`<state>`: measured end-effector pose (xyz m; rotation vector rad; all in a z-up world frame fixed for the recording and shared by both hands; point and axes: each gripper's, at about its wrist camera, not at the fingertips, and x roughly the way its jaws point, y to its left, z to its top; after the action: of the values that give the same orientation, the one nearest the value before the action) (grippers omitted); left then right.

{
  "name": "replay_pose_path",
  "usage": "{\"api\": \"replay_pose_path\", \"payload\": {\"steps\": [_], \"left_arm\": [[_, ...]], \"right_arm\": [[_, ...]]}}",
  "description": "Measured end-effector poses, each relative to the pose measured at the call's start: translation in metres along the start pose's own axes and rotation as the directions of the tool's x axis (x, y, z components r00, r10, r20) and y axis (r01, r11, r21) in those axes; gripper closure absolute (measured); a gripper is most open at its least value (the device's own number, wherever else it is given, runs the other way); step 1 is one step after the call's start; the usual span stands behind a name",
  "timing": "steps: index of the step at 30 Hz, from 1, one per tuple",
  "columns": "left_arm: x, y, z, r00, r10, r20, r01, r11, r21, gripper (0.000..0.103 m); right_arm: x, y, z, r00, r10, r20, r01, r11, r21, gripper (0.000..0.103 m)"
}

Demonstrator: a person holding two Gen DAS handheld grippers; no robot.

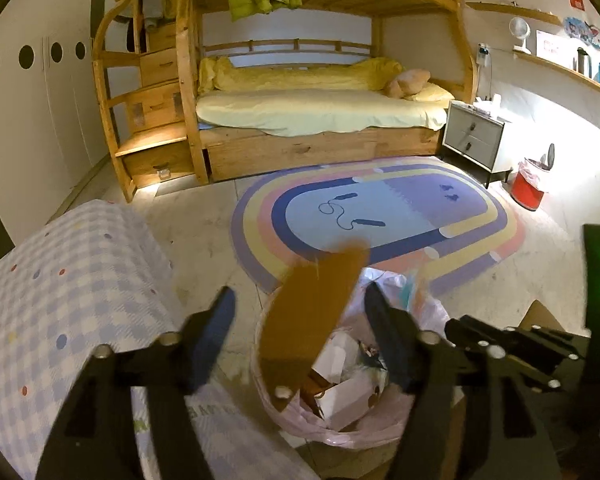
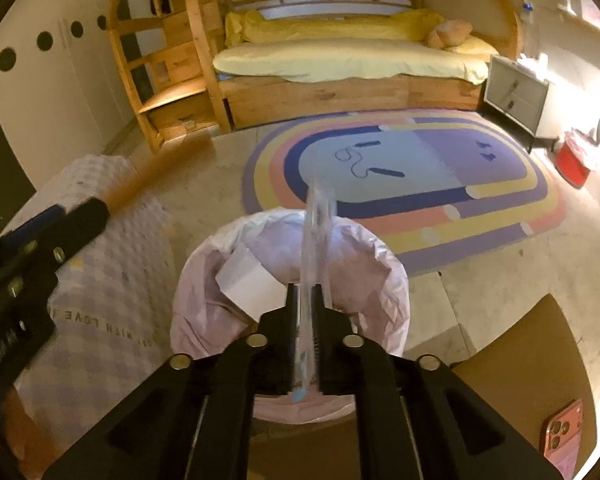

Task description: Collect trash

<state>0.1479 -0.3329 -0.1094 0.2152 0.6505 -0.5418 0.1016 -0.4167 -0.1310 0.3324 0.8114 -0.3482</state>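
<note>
A round bin lined with a pink bag (image 1: 352,436) stands on the floor below both grippers and holds white paper scraps (image 1: 340,400). My left gripper (image 1: 298,304) is open above it. A blurred brown cardboard piece (image 1: 312,316) hangs tilted between its jaws, clear of the left finger. In the right wrist view my right gripper (image 2: 305,298) is over the bin (image 2: 396,280). Its jaws stand slightly apart, with a flat clear plastic piece (image 2: 316,232) upright in the narrow gap. The left gripper (image 2: 88,216) shows at the left edge with the cardboard (image 2: 160,168) blurred beyond it.
A checkered blue-and-white cushion (image 1: 68,300) sits left of the bin. A rainbow rug (image 1: 380,208) with a cord on it lies ahead, before a wooden bunk bed (image 1: 320,144). A red bin (image 1: 528,188) is far right. A pink phone (image 2: 564,436) lies on a brown surface (image 2: 512,360).
</note>
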Motion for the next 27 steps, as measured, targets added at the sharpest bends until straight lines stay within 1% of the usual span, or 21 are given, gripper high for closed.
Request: {"api": "replay_pose_path", "payload": {"steps": [1, 2, 5, 8, 9, 10, 11, 12, 13, 14, 15, 16, 17, 18, 19, 20, 21, 22, 23, 25, 27], "left_arm": [[-0.002, 0.003, -0.002, 1.000, -0.008, -0.002, 0.008, 1.000, -0.009, 0.037], [-0.002, 0.006, -0.003, 1.000, -0.012, -0.002, 0.012, 1.000, -0.016, 0.037], [-0.008, 0.009, -0.008, 1.000, -0.028, -0.007, 0.028, 0.999, -0.030, 0.037], [-0.016, 0.009, -0.020, 0.998, -0.058, -0.029, 0.057, 0.997, -0.044, 0.037], [-0.023, 0.011, -0.023, 0.997, -0.077, -0.021, 0.076, 0.995, -0.067, 0.037], [-0.032, 0.015, -0.024, 0.994, -0.112, -0.002, 0.111, 0.989, -0.099, 0.037], [-0.040, 0.017, -0.026, 0.991, -0.134, 0.017, 0.135, 0.984, -0.118, 0.037], [-0.053, 0.021, -0.026, 0.990, -0.135, 0.041, 0.139, 0.981, -0.132, 0.037], [-0.062, 0.025, -0.024, 0.990, -0.132, 0.052, 0.138, 0.980, -0.144, 0.037], [-0.071, 0.031, -0.023, 0.989, -0.135, 0.059, 0.143, 0.977, -0.161, 0.037], [-0.082, 0.037, -0.022, 0.988, -0.140, 0.060, 0.149, 0.972, -0.181, 0.037], [-0.093, 0.043, -0.021, 0.990, -0.129, 0.058, 0.138, 0.971, -0.195, 0.036], [-0.102, 0.048, -0.021, 0.992, -0.112, 0.056, 0.121, 0.972, -0.199, 0.032], [-0.113, 0.052, -0.022, 0.994, -0.092, 0.056, 0.102, 0.975, -0.198, 0.025], [-0.123, 0.057, -0.023, 0.997, -0.063, 0.046, 0.071, 0.978, -0.198, 0.022], [-0.130, 0.060, -0.026, 0.999, -0.036, 0.030, 0.041, 0.979, -0.199, 0.018], [-0.141, 0.065, -0.029, 1.000, -0.001, 0.012, 0.004, 0.981, -0.195, 0.016], [-0.147, 0.068, -0.032, 1.000, 0.017, 0.005, -0.016, 0.982, -0.188, 0.013], [-0.157, 0.072, -0.035, 0.999, 0.050, -0.004, -0.050, 0.983, -0.175, 0.007], [-0.173, 0.081, -0.039, 0.994, 0.110, -0.014, -0.111, 0.981, -0.162, 0.007], [-0.191, 0.091, -0.042, 0.987, 0.161, -0.012, -0.161, 0.974, -0.162, 0.007]], "right_arm": [[-0.005, -0.001, -0.002, 1.000, 0.003, 0.005, -0.003, 1.000, 0.012, 0.084], [-0.007, -0.001, -0.002, 1.000, 0.004, 0.007, -0.005, 1.000, 0.016, 0.083], [-0.023, -0.003, -0.006, 1.000, 0.023, 0.012, -0.023, 0.999, 0.044, 0.082], [-0.039, -0.003, -0.008, 0.999, 0.036, 0.015, -0.037, 0.998, 0.055, 0.082], [-0.043, -0.001, -0.007, 0.999, 0.040, 0.017, -0.041, 0.998, 0.054, 0.082], [-0.050, 0.000, -0.007, 0.999, 0.048, 0.022, -0.049, 0.997, 0.053, 0.082], [-0.062, 0.002, -0.008, 0.998, 0.061, 0.034, -0.063, 0.997, 0.049, 0.082], [-0.072, 0.004, -0.008, 0.997, 0.068, 0.042, -0.070, 0.997, 0.042, 0.081], [-0.076, 0.005, -0.008, 0.996, 0.073, 0.047, -0.075, 0.996, 0.038, 0.076], [-0.088, 0.010, -0.009, 0.995, 0.084, 0.056, -0.086, 0.996, 0.024, 0.072], [-0.095, 0.013, -0.009, 0.994, 0.090, 0.062, -0.091, 0.996, 0.014, 0.065], [-0.103, 0.017, -0.010, 0.993, 0.097, 0.068, -0.097, 0.995, 0.001, 0.060], [-0.112, 0.022, -0.010, 0.991, 0.107, 0.078, -0.106, 0.994, -0.015, 0.057], [-0.124, 0.031, -0.011, 0.989, 0.117, 0.094, -0.114, 0.993, -0.043, 0.050], [-0.131, 0.037, -0.013, 0.987, 0.119, 0.108, -0.113, 0.992, -0.064, 0.037], [-0.139, 0.045, -0.014, 0.985, 0.123, 0.124, -0.112, 0.990, -0.091, 0.031], [-0.144, 0.050, -0.017, 0.982, 0.128, 0.136, -0.114, 0.988, -0.107, 0.017], [-0.152, 0.058, -0.020, 0.979, 0.137, 0.152, -0.118, 0.985, -0.128, 0.013], [-0.157, 0.064, -0.021, 0.977, 0.146, 0.156, -0.124, 0.982, -0.141, 0.013], [-0.164, 0.071, -0.021, 0.975, 0.160, 0.152, -0.136, 0.979, -0.153, 0.012], [-0.171, 0.080, -0.020, 0.976, 0.180, 0.120, -0.160, 0.974, -0.163, 0.010]]}}
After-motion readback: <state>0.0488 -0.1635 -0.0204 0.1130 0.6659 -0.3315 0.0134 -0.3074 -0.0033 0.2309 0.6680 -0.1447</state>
